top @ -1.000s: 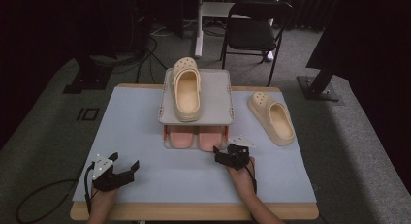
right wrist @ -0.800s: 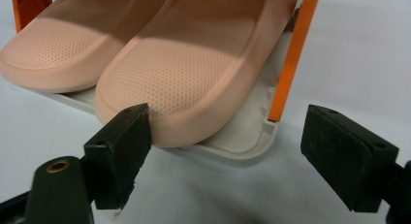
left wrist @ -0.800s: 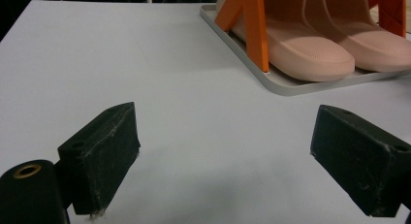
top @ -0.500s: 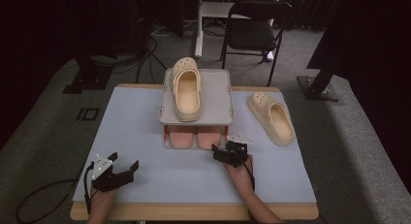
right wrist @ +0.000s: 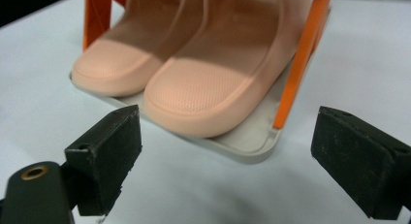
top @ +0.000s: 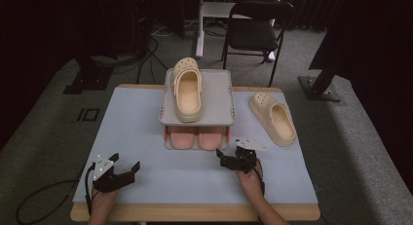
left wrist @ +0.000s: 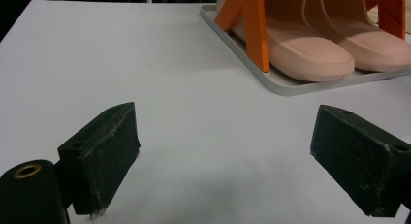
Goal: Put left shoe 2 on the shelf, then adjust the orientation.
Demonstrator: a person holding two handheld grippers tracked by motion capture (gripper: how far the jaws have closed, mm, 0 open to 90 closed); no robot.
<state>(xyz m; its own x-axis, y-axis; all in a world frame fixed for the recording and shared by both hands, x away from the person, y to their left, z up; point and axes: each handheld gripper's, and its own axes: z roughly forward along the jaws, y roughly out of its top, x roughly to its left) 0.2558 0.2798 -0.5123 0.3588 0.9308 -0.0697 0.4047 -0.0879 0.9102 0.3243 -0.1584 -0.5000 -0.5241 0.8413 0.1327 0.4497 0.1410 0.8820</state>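
Two hand-held grippers face a two-tier shoe rack on a pale table.

From the left: we see the left gripper [top: 127, 170] at about 7 o'clock on the table [top: 136, 118], jaws spread wide and empty, resting well apart from the rack [top: 197, 105]. At 12 o'clock the rack carries one cream clog [top: 187, 88] on its top shelf and a pair of pink slippers [top: 197, 137] on its bottom tray, between orange posts. The right gripper [top: 225, 160] sits at about 5 o'clock, just in front of the slippers; its jaws have just been opening and stand wide, nothing between them. At 2 o'clock a second clog [top: 273, 117] lies on the table, right of the rack.
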